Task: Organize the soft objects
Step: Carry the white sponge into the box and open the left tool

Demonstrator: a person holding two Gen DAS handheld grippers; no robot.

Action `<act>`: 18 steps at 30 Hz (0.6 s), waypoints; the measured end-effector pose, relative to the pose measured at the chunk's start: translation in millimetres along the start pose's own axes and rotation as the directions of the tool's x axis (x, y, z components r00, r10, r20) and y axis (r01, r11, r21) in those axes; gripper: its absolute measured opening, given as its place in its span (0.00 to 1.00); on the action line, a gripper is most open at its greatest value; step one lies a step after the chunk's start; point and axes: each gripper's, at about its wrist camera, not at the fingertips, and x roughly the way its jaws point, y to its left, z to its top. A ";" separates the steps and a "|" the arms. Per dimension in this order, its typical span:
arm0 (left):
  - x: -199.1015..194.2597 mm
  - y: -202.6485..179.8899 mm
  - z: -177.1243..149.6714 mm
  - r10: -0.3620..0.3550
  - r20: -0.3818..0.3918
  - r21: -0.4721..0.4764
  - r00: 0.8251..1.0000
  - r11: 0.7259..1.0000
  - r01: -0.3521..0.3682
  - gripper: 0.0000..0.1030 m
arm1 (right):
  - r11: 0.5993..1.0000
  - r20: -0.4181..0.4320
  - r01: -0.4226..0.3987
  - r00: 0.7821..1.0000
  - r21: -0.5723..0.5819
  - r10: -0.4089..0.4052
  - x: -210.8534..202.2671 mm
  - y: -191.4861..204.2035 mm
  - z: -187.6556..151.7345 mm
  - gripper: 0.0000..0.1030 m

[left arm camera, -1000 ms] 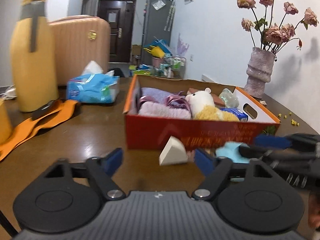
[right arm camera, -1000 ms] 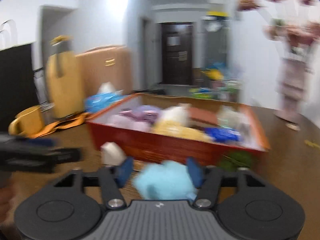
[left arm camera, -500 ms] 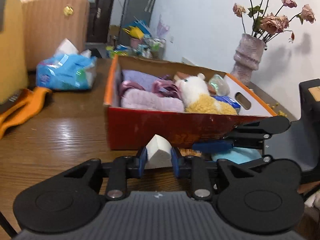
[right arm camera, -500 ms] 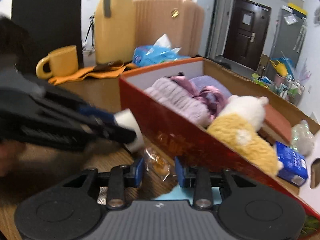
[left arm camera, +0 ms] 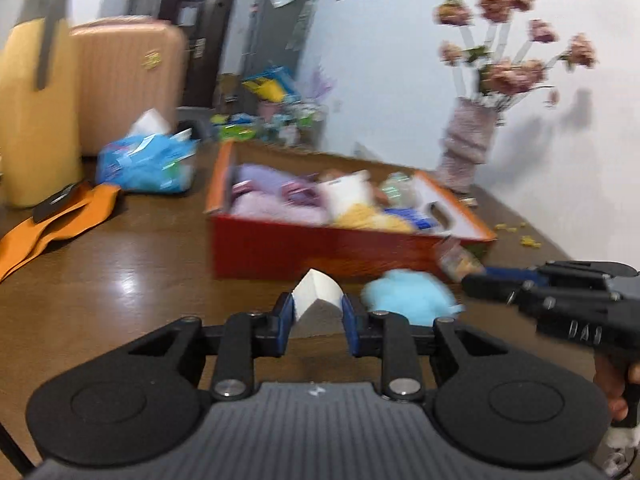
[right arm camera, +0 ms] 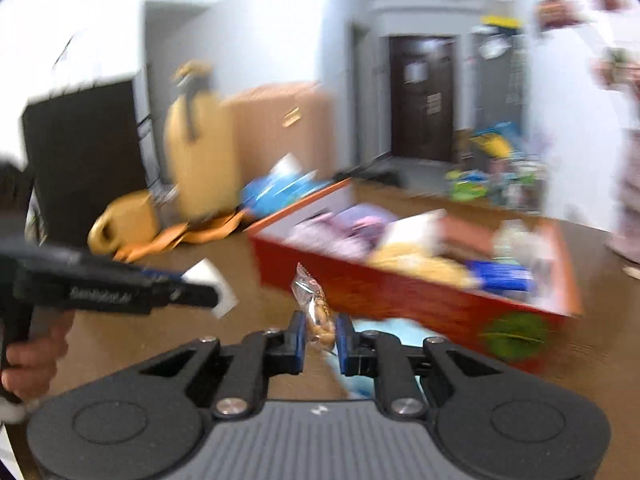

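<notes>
Two pairs of tongs are loaded at once. The left tongs (left arm camera: pixel 317 314) are clenched on a white wedge-shaped foam sponge (left arm camera: pixel 316 290), its pointed top standing up between the blue pads, held above the brown wooden tabletop (left arm camera: pixel 120 280) in front of the red cardboard box (left arm camera: pixel 320 250). The right tongs (right arm camera: pixel 320 334) have just been closing and now pinch a small clear-wrapped snack packet (right arm camera: pixel 316 308), whose crimped top pokes up above the pads; it hangs near the box's red front wall.

A fluffy light-blue puff (left arm camera: pixel 408 298) lies loose on the tabletop just before the box, between the two tools. Inside the box sit lilac knitted fabric (left arm camera: pixel 272 200) and a white and yellow plush toy (left arm camera: pixel 360 204), among other blurred items.

Judging by looks, the sponge is very light and springy: it will squash under the pads, so a grip across its broad flat faces, low down, seems safer than one at the thin tip. The packet is probably slippery and crinkly, with brittle contents, so a gentle pinch at its middle suits it. The puff should compress easily and can be taken anywhere across its bulk.
</notes>
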 end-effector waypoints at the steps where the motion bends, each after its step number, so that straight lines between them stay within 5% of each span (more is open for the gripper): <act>1: 2.8 -7.0 7.6 -0.032 0.005 0.008 0.999 0.999 0.032 0.26 | 0.999 0.008 0.038 0.999 0.017 -0.038 -7.0 -11.3 4.5 0.15; 5: 41.4 -35.4 60.5 -0.121 0.009 0.039 0.993 0.992 0.121 0.26 | 0.992 -0.005 0.121 0.993 0.045 -0.121 2.4 -53.9 32.3 0.15; 9: 113.4 -57.0 110.9 -0.094 -0.067 0.037 0.993 0.995 0.097 0.27 | 0.979 -0.076 0.118 0.991 0.168 -0.107 52.9 -98.5 59.7 0.15; 13: 175.7 -65.2 130.8 -0.048 -0.148 0.036 0.988 0.998 0.054 0.28 | 0.942 -0.154 0.081 0.988 0.324 -0.032 112.0 -134.5 77.4 0.15; 18: 200.8 -55.4 123.2 -0.004 -0.148 0.045 0.989 0.999 0.011 0.42 | 0.915 -0.211 0.037 0.976 0.402 0.053 160.9 -155.3 89.7 0.17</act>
